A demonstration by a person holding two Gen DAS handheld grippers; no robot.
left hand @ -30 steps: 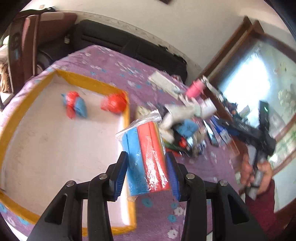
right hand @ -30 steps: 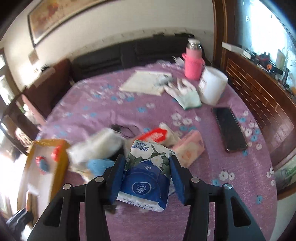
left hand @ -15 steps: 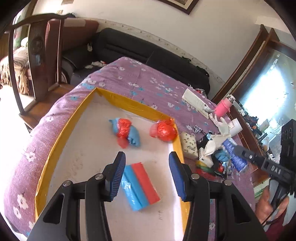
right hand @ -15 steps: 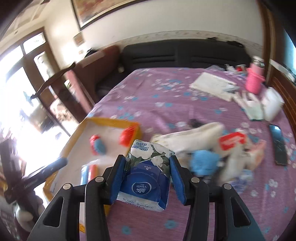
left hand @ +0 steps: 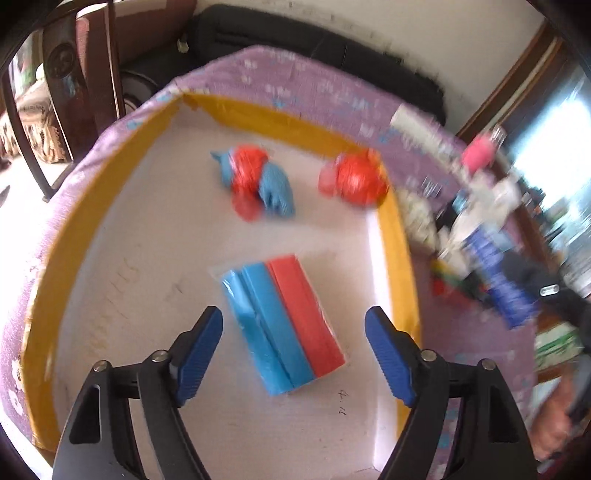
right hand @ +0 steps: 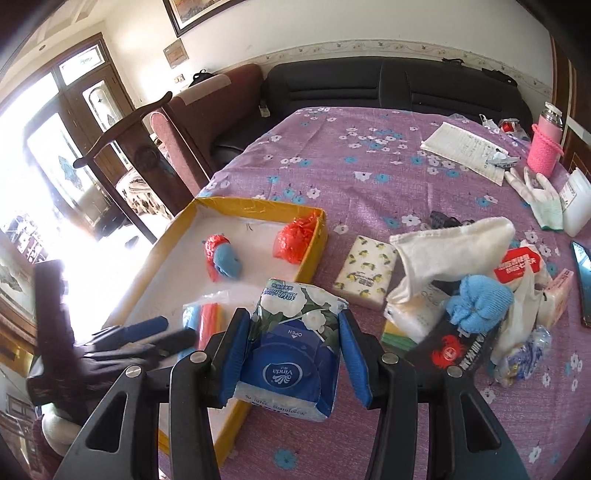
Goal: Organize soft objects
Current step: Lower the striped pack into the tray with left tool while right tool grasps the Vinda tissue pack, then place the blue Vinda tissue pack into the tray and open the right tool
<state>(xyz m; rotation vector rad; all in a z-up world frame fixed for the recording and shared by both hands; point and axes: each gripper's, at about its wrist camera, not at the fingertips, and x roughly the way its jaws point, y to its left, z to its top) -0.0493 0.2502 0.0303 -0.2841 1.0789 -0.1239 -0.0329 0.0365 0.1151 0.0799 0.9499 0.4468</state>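
Opening my left gripper (left hand: pixel 293 356) over the sponge pack (left hand: pixel 282 321); my right gripper (right hand: pixel 293 349) squeezes the soft, light tissue pack (right hand: pixel 291 347) mid-body.

You have a black sofa (right hand: pixel 388 85) along the cream wall (right hand: pixel 314 26), beneath a framed picture (right hand: pixel 192 14). A dark wooden chair (right hand: pixel 147 147) stands left of the surface (right hand: pixel 351 155) (purple floral cloth). Strong daylight enters through the glazed doors (right hand: pixel 74 122).
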